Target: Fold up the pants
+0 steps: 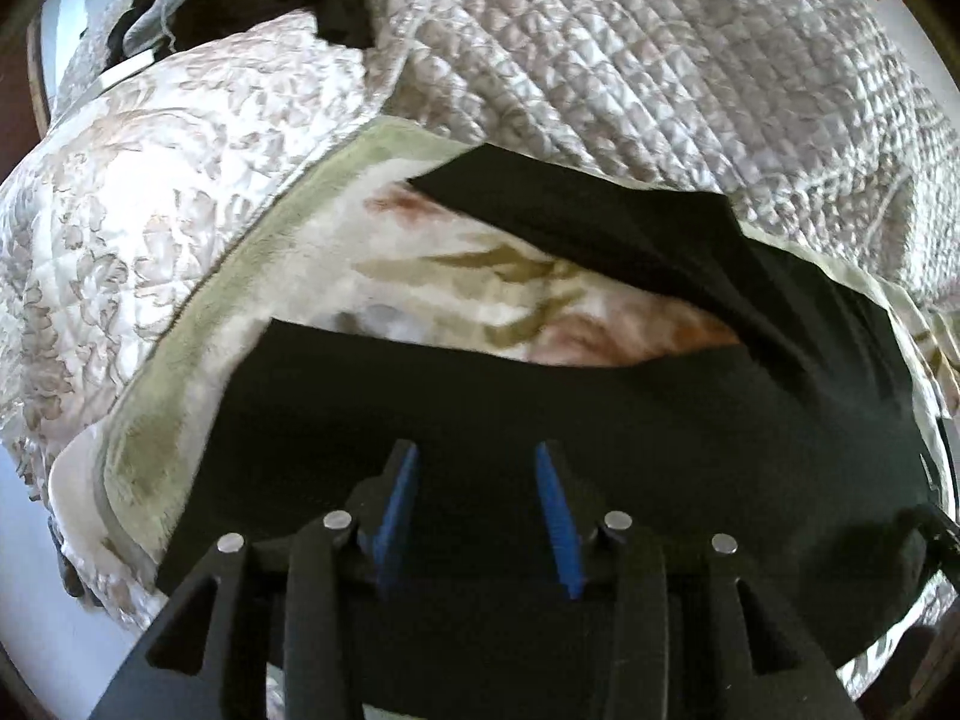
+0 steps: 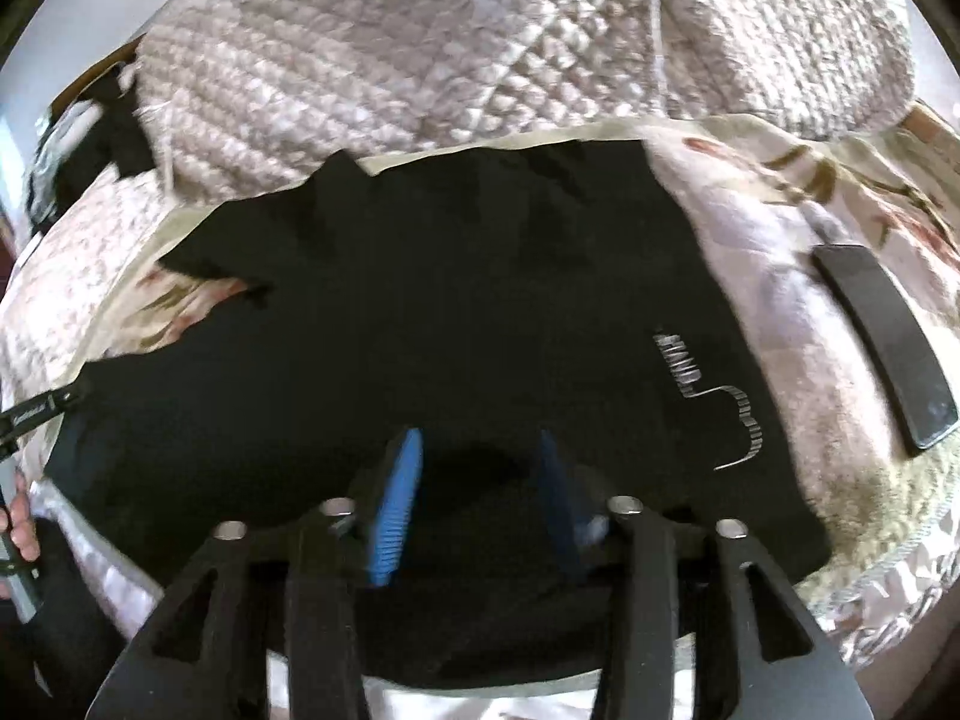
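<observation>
Black pants [image 1: 540, 414] lie spread on a floral blanket [image 1: 480, 300] on a bed. In the left wrist view two legs run away from me, one near and one farther back. My left gripper [image 1: 477, 462] is open, its blue pads just above the near black cloth, holding nothing. In the right wrist view the pants [image 2: 420, 300] fill the middle, with a white printed logo [image 2: 714, 396] at the right. My right gripper [image 2: 480, 450] is open over the black cloth, empty. The left gripper [image 2: 36, 414] shows at the left edge of that view.
A quilted beige bedspread [image 1: 630, 60] is bunched behind the pants. A dark phone [image 2: 882, 342] lies on the blanket to the right of the pants. Dark clothes [image 1: 240, 6] lie at the far left. The bed edge is close to me.
</observation>
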The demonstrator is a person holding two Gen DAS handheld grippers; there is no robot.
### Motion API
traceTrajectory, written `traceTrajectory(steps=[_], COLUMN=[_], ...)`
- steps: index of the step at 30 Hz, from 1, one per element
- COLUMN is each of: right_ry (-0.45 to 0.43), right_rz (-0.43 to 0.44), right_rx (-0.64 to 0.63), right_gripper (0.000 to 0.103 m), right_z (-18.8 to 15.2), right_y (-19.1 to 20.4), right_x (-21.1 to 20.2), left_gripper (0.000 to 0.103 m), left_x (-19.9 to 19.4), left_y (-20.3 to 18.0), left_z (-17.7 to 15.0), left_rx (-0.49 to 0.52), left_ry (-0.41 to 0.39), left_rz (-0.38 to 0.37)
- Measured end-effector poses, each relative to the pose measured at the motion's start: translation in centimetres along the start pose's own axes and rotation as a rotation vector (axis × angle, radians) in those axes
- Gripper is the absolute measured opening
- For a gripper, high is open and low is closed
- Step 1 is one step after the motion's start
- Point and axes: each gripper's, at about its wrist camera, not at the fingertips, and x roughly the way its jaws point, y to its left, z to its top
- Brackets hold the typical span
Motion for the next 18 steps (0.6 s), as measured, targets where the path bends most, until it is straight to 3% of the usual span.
traceTrajectory(steps=[9,18], right_ry=[0.034,0.050], right_rz=[0.045,0.093], right_rx=[-0.029,-0.086], right_gripper=[0.052,0.058], right_z=[0.1,4.1], right_y=[0.6,0.8], right_x=[0.8,3.4], left_gripper=[0.045,0.060], left_x=[-0.1,2.2], left_y=[-3.0,-5.8], left_z=[-0.8,3.6], left_rx=[0.070,0.121], left_ry=[0.029,0.018], left_rz=[-0.048,-0.133])
